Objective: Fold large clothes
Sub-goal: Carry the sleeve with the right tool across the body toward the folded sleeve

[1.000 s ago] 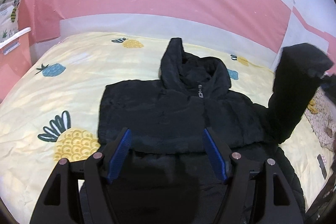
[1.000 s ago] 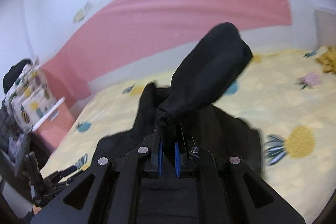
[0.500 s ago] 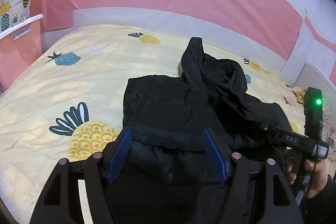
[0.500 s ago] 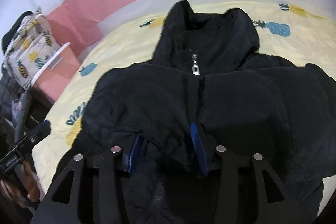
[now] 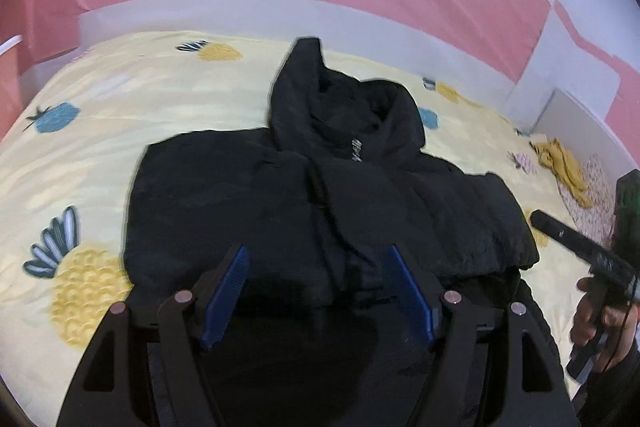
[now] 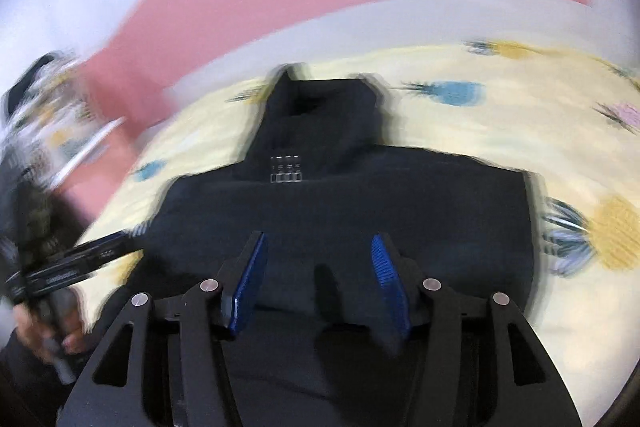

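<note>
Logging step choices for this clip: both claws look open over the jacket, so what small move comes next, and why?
Probably lower both claws to grip the jacket near its bottom edge: both are open, holding nothing, and the sleeves look folded across the front.

Black jacket on pineapple-print bed

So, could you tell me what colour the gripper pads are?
Blue pads, clearest in the left wrist view.

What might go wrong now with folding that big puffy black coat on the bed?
The puffy black coat looks springy, so its folded-in sleeves may pop back open, since the left gripper and right gripper are both open, holding nothing. The hood sticks out and may bunch. The right view is blurred, so aiming may slip.
</note>
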Demonstrator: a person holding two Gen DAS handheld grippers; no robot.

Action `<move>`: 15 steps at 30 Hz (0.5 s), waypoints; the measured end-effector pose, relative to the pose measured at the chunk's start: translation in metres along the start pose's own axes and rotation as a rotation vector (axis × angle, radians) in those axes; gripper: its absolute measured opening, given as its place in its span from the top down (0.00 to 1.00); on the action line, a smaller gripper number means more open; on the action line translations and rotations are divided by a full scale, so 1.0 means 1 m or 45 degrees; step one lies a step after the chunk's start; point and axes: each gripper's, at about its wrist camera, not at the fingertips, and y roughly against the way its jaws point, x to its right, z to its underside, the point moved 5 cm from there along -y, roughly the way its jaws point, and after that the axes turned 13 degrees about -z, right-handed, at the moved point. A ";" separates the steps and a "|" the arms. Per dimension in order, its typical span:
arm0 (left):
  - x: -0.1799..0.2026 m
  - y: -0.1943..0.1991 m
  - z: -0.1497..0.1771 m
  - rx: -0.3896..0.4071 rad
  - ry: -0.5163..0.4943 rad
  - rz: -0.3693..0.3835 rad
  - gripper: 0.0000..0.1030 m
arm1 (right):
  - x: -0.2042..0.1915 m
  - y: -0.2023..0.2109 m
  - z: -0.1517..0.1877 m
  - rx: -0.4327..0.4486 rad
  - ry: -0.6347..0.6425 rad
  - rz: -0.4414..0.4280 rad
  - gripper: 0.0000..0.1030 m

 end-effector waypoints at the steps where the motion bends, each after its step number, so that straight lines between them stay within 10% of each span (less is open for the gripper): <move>1: 0.010 -0.004 -0.002 0.007 -0.023 0.004 0.29 | 0.019 0.007 0.001 0.013 -0.035 0.056 0.47; 6: 0.051 -0.011 -0.011 0.104 -0.127 0.049 0.29 | 0.079 0.019 0.007 0.056 -0.182 0.207 0.71; 15: 0.031 -0.083 0.009 -0.051 -0.140 -0.108 0.42 | 0.076 -0.052 0.030 -0.150 -0.095 0.197 0.73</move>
